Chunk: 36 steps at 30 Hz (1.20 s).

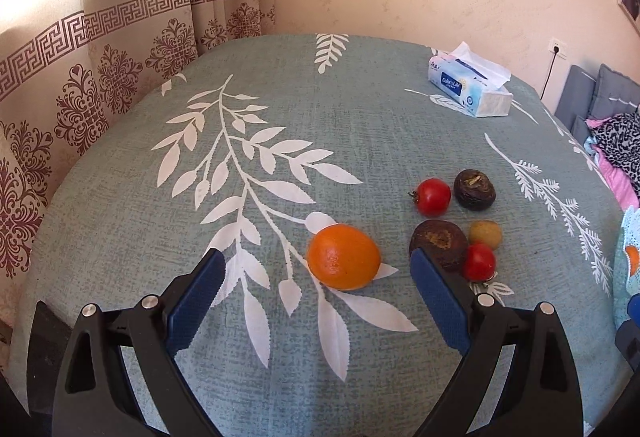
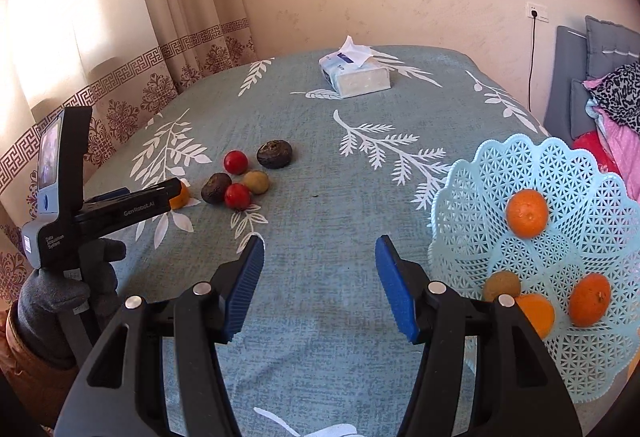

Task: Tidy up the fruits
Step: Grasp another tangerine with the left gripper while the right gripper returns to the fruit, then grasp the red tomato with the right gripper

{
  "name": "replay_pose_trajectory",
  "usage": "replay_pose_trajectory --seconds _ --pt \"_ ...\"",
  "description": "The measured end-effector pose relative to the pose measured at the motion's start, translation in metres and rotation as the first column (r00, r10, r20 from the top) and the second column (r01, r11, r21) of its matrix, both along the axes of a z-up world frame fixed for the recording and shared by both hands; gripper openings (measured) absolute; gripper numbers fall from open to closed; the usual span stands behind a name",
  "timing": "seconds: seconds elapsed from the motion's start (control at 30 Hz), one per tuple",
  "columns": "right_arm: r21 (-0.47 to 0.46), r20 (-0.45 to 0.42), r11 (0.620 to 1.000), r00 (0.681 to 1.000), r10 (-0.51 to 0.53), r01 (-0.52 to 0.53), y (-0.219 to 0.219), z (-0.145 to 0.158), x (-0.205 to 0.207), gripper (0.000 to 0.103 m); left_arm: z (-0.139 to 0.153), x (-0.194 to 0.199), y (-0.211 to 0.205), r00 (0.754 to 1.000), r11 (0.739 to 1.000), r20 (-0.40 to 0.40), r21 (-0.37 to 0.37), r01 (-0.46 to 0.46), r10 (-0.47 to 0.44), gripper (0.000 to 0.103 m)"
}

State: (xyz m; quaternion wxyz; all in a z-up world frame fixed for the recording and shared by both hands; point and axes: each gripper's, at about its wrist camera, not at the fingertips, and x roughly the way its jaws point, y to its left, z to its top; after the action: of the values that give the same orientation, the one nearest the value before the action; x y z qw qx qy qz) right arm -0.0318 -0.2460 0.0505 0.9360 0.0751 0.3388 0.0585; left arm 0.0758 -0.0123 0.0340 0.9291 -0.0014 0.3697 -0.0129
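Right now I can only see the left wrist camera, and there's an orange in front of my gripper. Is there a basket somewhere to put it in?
Observer: Yes, a light blue lattice basket stands farther right, mostly outside your picture.
Operator: Is any fruit in it already?
Observer: Three oranges and one small brownish fruit lie inside.
Operator: Is my other gripper holding something?
Observer: No, the right gripper is open with nothing between its fingers, just left of the basket.
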Motion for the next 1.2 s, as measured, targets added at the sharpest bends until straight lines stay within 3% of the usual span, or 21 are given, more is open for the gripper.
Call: replay_pose_trajectory --seconds 0.13,0.33,0.47,0.93,1.2 --pt "0.000 -0.020 1.000 1.000 0.016 -0.016 0.005 -0.004 0.005 0.060 -0.008 0.007 -0.002 0.999 1.000 -0.030 -0.004 0.016 -0.016 0.090" --pt "0.004 -0.044 0.999 0.998 0.039 -0.039 0.012 -0.008 0.012 0.060 -0.020 0.018 0.000 0.995 0.998 -0.093 -0.045 0.031 -0.035 0.064" --pt "0.011 -0.064 0.999 0.997 0.053 -0.052 0.017 -0.011 0.019 0.060 -0.019 0.014 0.001 0.995 0.995 -0.071 -0.079 0.057 -0.063 0.043" --pt "0.001 -0.122 0.994 0.987 0.109 -0.109 0.044 -0.021 0.049 0.060 -0.007 -0.006 0.003 0.999 0.996 0.033 -0.079 0.044 -0.041 0.043" --pt "-0.015 -0.142 0.989 0.979 0.144 -0.148 0.064 -0.029 0.073 0.060 -0.006 -0.010 0.007 0.999 0.994 0.043 -0.100 0.037 -0.033 0.043"
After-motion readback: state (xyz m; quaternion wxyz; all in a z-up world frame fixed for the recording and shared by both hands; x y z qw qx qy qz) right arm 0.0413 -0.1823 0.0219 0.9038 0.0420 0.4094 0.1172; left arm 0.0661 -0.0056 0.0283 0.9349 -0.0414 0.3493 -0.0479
